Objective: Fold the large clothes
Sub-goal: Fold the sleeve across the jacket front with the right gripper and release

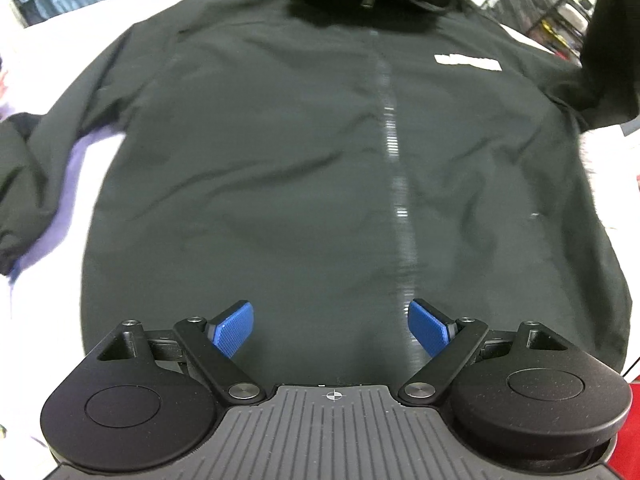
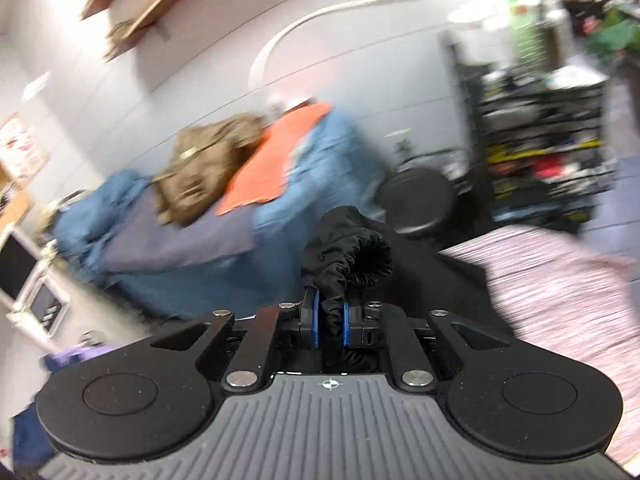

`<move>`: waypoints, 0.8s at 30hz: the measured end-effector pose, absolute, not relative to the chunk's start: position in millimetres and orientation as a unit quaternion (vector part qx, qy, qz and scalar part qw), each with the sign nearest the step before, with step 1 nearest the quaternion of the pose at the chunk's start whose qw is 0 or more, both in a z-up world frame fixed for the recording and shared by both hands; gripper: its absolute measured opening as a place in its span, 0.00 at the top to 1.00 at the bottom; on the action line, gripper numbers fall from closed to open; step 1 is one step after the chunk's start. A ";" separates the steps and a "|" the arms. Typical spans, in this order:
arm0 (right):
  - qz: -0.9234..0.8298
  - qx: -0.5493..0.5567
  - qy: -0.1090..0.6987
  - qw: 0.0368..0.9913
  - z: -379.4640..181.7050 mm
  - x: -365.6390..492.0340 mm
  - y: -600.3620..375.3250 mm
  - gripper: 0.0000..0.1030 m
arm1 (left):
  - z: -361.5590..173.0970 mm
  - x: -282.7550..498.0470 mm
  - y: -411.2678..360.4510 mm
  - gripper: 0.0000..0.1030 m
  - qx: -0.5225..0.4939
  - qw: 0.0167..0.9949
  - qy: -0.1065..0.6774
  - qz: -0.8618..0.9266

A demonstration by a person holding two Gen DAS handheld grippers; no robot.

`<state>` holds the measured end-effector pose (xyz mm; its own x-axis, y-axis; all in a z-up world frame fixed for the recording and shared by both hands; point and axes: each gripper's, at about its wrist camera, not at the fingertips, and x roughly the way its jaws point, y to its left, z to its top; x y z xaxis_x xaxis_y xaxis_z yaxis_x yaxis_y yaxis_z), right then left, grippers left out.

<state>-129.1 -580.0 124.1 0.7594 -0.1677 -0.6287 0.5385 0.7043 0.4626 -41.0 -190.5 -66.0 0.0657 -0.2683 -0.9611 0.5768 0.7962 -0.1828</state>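
Note:
A black zip-up jacket [image 1: 280, 152] lies flat, front up, on a white surface [image 1: 36, 312], with its collar far from me and a white logo [image 1: 467, 62] on the chest. My left gripper [image 1: 332, 326] hovers open above the lower hem, its blue pads [image 1: 234, 330] wide apart on either side of the zipper [image 1: 396, 184]. One sleeve lies out to the left [image 1: 24, 184]. The other sleeve rises at the right edge [image 1: 612, 52]. In the right wrist view my right gripper [image 2: 331, 322] is shut on that sleeve's elastic cuff [image 2: 352, 256], held up in the air.
A bed with blue and purple covers [image 2: 176, 248], an orange cloth [image 2: 276, 160] and a tan bag [image 2: 204, 168] stands beyond. A black round stool [image 2: 418, 204] and a cluttered black wire shelf [image 2: 540, 136] are to the right. A pinkish patterned cover [image 2: 568, 296] lies at lower right.

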 end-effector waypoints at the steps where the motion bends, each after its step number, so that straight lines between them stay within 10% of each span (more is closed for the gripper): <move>1: -0.194 0.326 0.283 0.881 120.9 -113.1 -567.6 0.87 | -66.0 -36.9 -183.0 0.00 0.124 0.721 0.617 -0.289; 21: -0.141 0.168 0.426 0.878 -52.4 62.0 -344.2 0.78 | -74.2 1.8 -105.8 0.00 0.088 0.734 0.629 -0.239; 24: -0.132 0.135 0.446 0.875 -74.4 67.1 -330.5 0.45 | -74.4 4.2 -103.2 0.00 0.083 0.736 0.631 -0.231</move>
<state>67.1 -330.5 -74.4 0.5671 -0.1097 -0.8163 0.3507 0.9289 0.1187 4.2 -103.2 -74.4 0.0971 -0.2354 -0.9670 0.4446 0.8796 -0.1694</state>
